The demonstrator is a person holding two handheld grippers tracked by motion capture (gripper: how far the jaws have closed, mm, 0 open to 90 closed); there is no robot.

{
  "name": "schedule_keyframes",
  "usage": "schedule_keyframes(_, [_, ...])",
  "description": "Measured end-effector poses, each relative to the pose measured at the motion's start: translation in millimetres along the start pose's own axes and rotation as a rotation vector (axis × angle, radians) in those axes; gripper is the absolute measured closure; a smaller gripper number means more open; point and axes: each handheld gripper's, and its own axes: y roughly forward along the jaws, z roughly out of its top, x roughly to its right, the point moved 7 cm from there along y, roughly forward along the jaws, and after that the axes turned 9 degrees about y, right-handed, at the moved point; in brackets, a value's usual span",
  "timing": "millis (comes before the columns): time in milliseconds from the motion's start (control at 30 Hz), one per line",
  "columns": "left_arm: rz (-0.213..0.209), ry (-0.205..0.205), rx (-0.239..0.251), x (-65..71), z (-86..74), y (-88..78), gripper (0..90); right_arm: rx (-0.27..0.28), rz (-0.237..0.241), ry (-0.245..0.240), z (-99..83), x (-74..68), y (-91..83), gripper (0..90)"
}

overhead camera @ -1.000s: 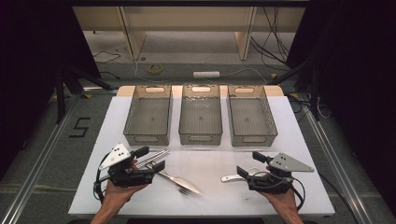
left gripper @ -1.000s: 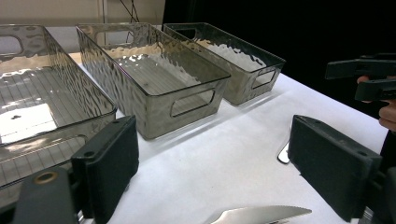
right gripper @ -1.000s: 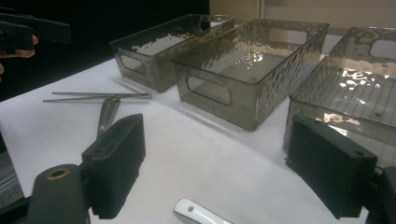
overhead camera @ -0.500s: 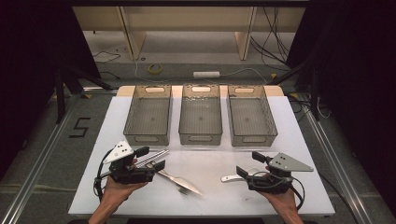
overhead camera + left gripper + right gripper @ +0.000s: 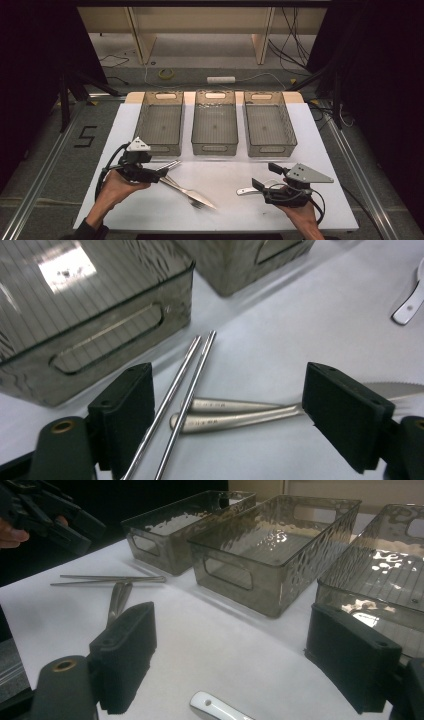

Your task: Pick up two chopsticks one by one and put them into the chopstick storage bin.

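Smoky plastic bins [image 5: 215, 122]: three, all bare | left claw [image 5: 227, 415]: wide, just narrowing over chopsticks [image 5: 187, 385] | right claw [image 5: 230, 665]: wide, holds nothing

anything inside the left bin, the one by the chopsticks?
The left bin looks empty: its ribbed floor shows bare through the clear walls in the high view. The chopsticks, knife and fork lie outside it, on the table.

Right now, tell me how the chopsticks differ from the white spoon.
The chopsticks are a thin, straight metal pair lying by the left gripper; the white spoon is one broader, white piece in front of the right gripper. The chopsticks lie across the knife and fork handles; the spoon lies alone. Both rest on the table.
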Motion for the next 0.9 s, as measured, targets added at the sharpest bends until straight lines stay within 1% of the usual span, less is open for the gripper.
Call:
schedule_keyframes(33, [-0.008,0.006,-0.041,-1.8,-1.8,1.5,21.9,-0.004,0.001,-0.001,-0.2,0.0,0.0,21.1])
schedule_keyframes(67, [-0.004,0.011,-0.073,-2.7,-3.2,3.1,22.0,-0.006,0.001,0.002,-0.4,-0.3,0.4,21.1])
schedule_keyframes(133, [0.0,0.026,-0.121,-4.8,-5.4,4.8,23.8,-0.009,0.003,0.0,-0.6,-0.7,0.8,21.1])
schedule_keyframes(233, [0.004,0.034,-0.182,-9.5,-9.9,8.9,27.1,-0.014,0.008,0.0,-1.0,-1.1,0.9,21.3])
schedule_keyframes(367, [-0.023,0.02,-0.248,-15.8,-19.1,16.5,33.6,-0.015,0.015,-0.001,-1.5,-1.5,1.6,21.5])
schedule_keyframes(433, [-0.029,0.021,-0.288,-18.6,-24.5,19.0,37.6,-0.02,0.016,-0.002,-1.9,-1.8,2.0,21.6])
schedule_keyframes(467, [-0.034,0.02,-0.299,-19.5,-26.5,20.1,40.8,-0.025,0.017,-0.003,-2.5,-2.0,2.3,21.6])
schedule_keyframes(533, [-0.043,0.021,-0.322,-21.2,-30.5,22.0,42.5,-0.027,0.018,-0.004,-2.6,-2.1,2.4,21.6])
schedule_keyframes(633, [-0.037,0.02,-0.35,-25.0,-35.6,25.0,46.2,-0.03,0.02,-0.005,-2.8,-2.8,2.9,21.7])
schedule_keyframes(733, [-0.036,0.009,-0.372,-29.4,-40.6,28.3,49.6,-0.031,0.02,-0.006,-3.0,-3.1,3.3,21.8])
schedule_keyframes(900, [-0.045,0.011,-0.405,-33.3,-47.9,34.1,55.8,-0.034,0.025,-0.007,-3.6,-3.8,4.2,21.9])
